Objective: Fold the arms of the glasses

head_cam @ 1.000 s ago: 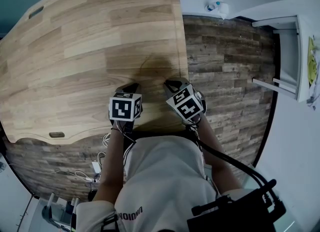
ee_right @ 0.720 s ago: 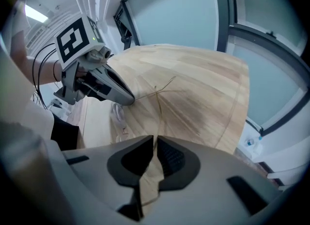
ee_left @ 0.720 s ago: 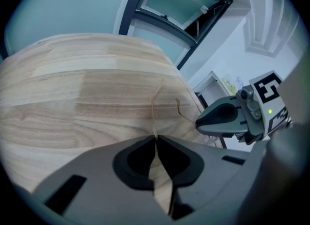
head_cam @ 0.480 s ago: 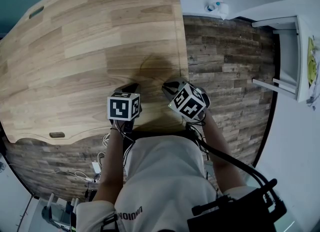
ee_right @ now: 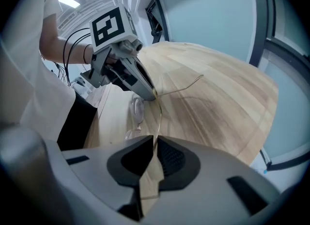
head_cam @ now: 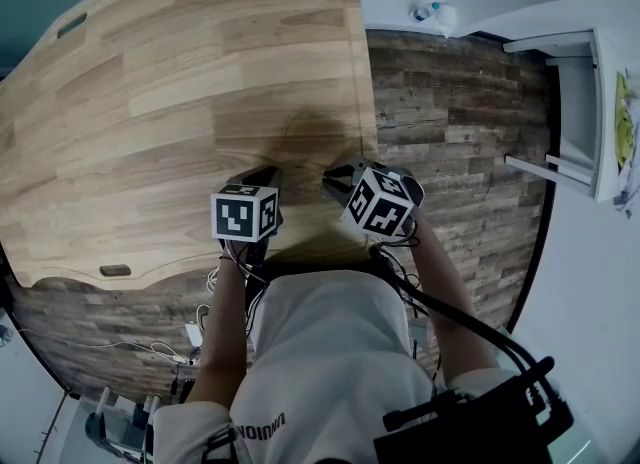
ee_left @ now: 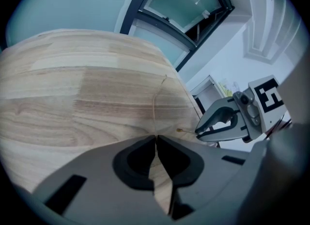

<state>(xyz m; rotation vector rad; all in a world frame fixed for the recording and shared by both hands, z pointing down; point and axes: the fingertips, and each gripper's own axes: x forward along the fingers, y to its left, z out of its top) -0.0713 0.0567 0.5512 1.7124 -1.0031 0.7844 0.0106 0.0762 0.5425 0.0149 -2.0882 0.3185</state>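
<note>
The glasses look frail, with clear rounded lenses and hair-thin golden wire arms, and they are held near the front edge of the pale, grainy wooden worktop. The left gripper has its fingers pinched shut on the frame's wire. The right gripper nips one curved arm just as tightly. Only the right gripper view shows the lenses. In the head view the grippers hide the glasses entirely.
</note>
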